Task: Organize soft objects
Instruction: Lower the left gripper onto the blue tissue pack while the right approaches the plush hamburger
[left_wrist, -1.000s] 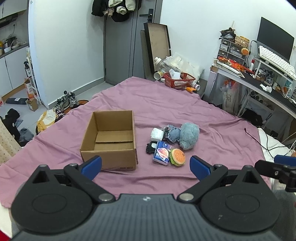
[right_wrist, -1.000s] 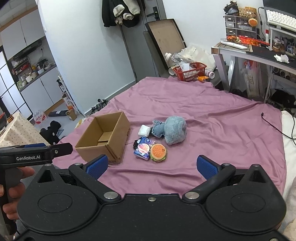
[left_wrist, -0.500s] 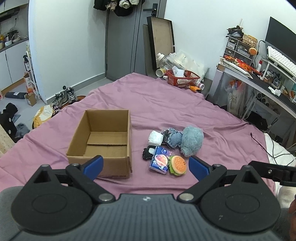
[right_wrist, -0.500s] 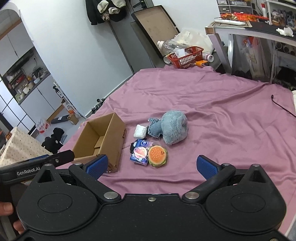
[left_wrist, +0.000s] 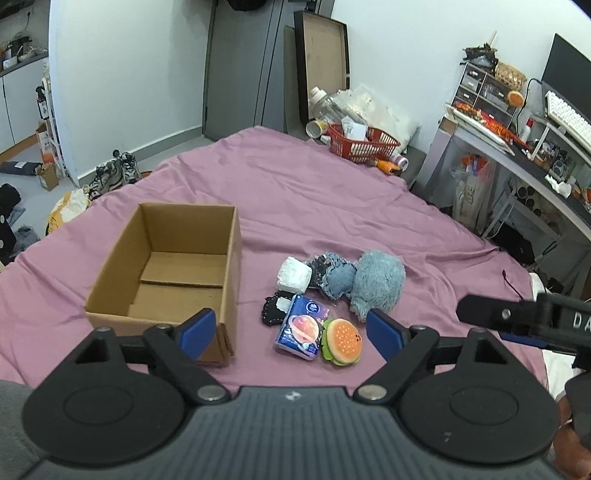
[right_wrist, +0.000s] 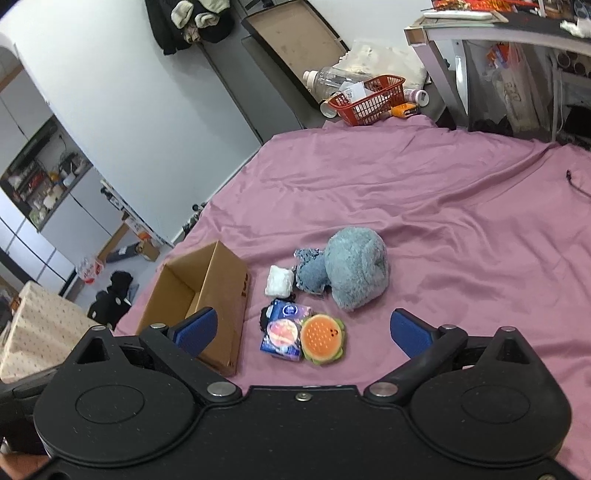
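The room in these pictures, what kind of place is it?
Probably a lived-in bedroom at home: a bed under a purple sheet, a cluttered desk with a keyboard, and shoes on the floor.

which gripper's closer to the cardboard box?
Left. Left gripper sits by the cardboard box's near right corner; right gripper is further right, facing the toys. Both jaws have just been closing, nothing between them.

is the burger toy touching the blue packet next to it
Touching. In the right wrist view the burger toy overlaps the edge of the blue packet with no sheet showing between them; the left wrist view shows the same.
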